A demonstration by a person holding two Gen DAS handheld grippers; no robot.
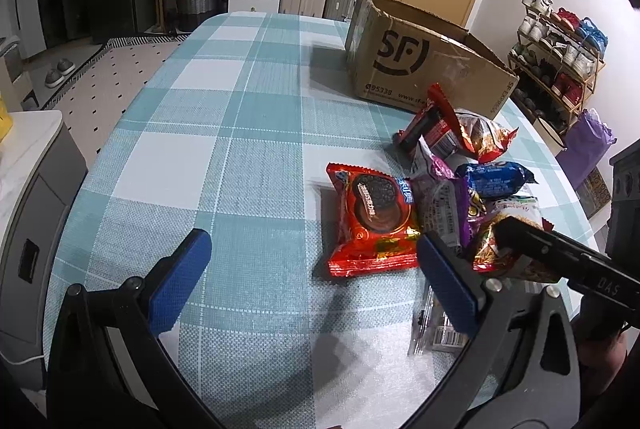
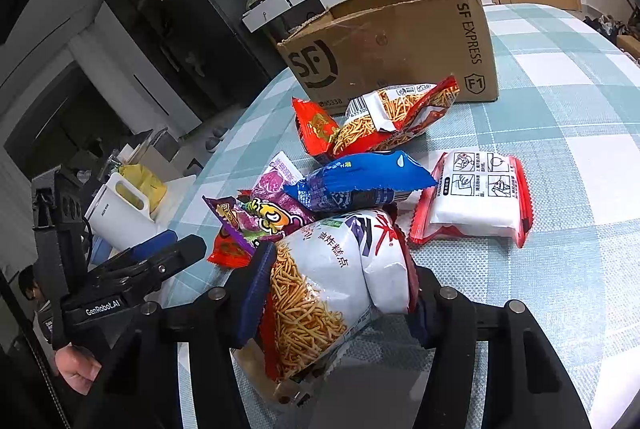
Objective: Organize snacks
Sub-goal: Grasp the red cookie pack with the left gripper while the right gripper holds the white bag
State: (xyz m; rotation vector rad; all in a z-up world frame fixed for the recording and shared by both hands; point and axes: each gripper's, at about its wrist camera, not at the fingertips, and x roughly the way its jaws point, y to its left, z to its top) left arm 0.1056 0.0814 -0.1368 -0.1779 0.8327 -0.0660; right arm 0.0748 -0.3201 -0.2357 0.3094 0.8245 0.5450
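Right wrist view, nearest first: right gripper (image 2: 336, 293) has its blue pads pinched onto a white noodle-snack bag (image 2: 332, 281), jaws squeezing the bag's sides so it bulges betw. them; bag sits at the near end of the snack pile on the checked tablecloth (image 2: 560, 189). Just behind it, touching: a purple pkt (image 2: 264, 213) and a blue pkt (image 2: 356, 181) lying across the pile. To the right, slightly apart from the pile, a red-edged white pkt (image 2: 476, 197) lies flat. Further back, a second noodle bag (image 2: 396, 113) leans on a red pkt (image 2: 316, 127), both just in front of the open SF cardboard box (image 2: 400, 41). Left gripper (image 2: 160, 261) shows at the left edge, w/ a person's hand (image 2: 76, 369) below it.

Left wrist view: left gripper (image 1: 308, 281) has jaws wide apart, nothing betw. them, hovering over bare cloth; its right pad is just beside a red Oreo pkt (image 1: 372, 221) lying flat at the left of the pile. Box stands beyond the pile, near the table's far edge, open top up.
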